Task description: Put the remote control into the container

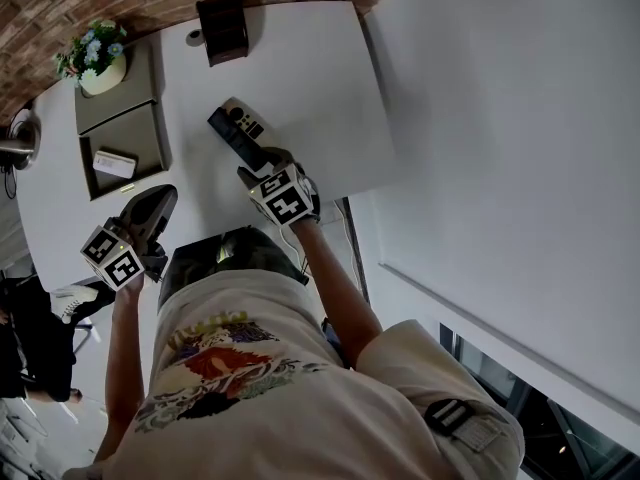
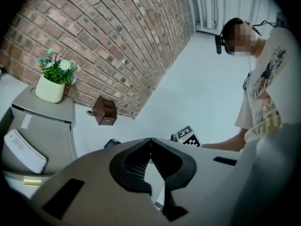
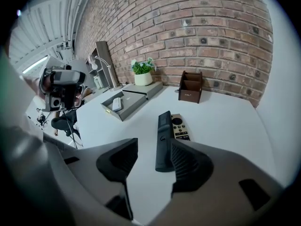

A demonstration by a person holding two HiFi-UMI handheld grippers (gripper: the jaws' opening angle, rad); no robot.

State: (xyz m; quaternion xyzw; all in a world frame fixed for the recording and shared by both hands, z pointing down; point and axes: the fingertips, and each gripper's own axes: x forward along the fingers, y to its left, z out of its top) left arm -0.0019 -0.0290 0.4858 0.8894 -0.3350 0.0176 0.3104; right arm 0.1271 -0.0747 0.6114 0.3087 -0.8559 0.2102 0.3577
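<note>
Black remote (image 3: 163, 140) lies ungrasped on the desk (image 3: 225, 121), right claw (image 3: 153, 145) parted around it, left claw (image 2: 150, 140) closed; carrying to container (image 1: 140, 133) remains.

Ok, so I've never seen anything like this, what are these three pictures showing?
A person at a white table holds a two-jaw gripper in each hand. One picture comes from a head camera looking down; the others from cameras on the grippers. On the table: a black remote beside a beige remote, a grey tray holding a white remote, a potted plant on a grey box, a brown wooden holder. The left gripper is shut and empty. The right gripper is open by the black remote, gripping nothing.
</note>
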